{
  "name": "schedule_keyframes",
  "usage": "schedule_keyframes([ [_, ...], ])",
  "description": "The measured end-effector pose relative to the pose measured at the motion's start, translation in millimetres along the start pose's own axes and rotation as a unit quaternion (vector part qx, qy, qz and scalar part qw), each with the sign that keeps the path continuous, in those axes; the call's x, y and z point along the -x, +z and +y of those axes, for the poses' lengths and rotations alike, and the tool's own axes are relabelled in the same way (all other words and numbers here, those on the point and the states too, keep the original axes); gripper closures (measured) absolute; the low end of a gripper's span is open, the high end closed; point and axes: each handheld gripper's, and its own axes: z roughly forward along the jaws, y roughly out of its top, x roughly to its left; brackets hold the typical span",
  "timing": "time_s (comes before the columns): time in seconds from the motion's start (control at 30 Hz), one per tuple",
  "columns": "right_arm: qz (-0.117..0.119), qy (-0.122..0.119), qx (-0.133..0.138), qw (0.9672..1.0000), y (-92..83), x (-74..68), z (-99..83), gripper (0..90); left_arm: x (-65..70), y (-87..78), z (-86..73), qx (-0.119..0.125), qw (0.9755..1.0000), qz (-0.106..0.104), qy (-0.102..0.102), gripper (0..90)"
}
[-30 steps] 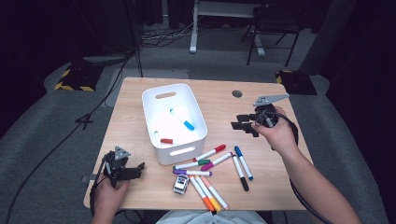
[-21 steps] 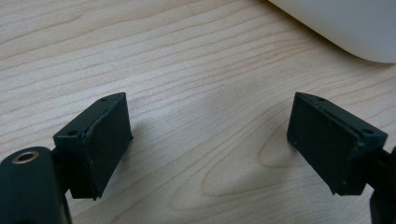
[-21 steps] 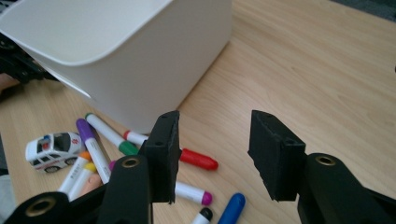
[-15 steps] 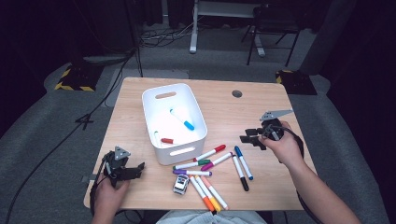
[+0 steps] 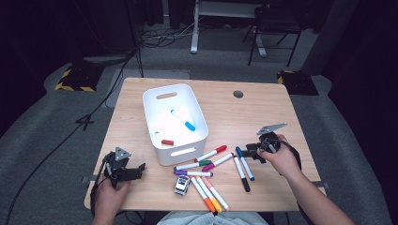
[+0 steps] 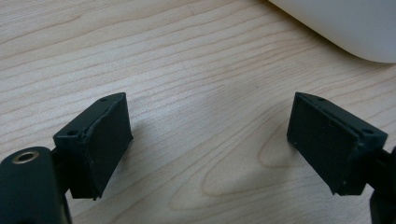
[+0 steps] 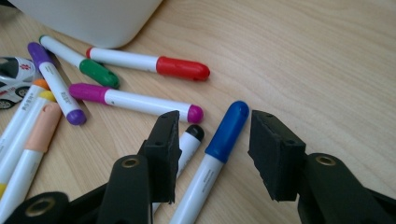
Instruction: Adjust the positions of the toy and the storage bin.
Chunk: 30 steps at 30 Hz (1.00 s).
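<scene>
Right gripper (image 7: 212, 149): jaws half-open, straddling the blue marker (image 7: 219, 144) without pressing it, placed for a pinch on its cap. This marker lies on the worktop (image 5: 234, 117), right of the bin (image 5: 174, 124), at the edge of the marker cluster. Left gripper (image 6: 210, 140): jaws wide and empty, parked left of the bin, apparently idle.

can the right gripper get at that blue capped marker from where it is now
Probably yes. The right gripper stands open with the blue-capped marker between its jaws, pads not yet pressing. The black-capped marker lies close beside it, near the left jaw, and might get nudged.
</scene>
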Motion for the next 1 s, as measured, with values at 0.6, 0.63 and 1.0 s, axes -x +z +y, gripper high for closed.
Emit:
schedule_keyframes([
  [0.6, -0.032, -0.027, -0.051, 0.9978, 21.0, -3.6, -17.7, 62.2, 0.0, 0.0, 0.0, 0.0, 1.0, 0.0, 0.0, 14.0],
  [0.63, -0.034, -0.025, -0.052, 0.9977, 21.1, -3.7, -17.8, 63.6, 0.0, 0.0, 0.0, 0.0, 1.0, 0.0, 0.0, 14.1],
  [1.0, -0.063, -0.034, -0.056, 0.9959, 19.4, 1.8, -18.4, 76.1, 0.0, 0.0, 0.0, 0.0, 1.0, 0.0, 0.0, 14.0],
])
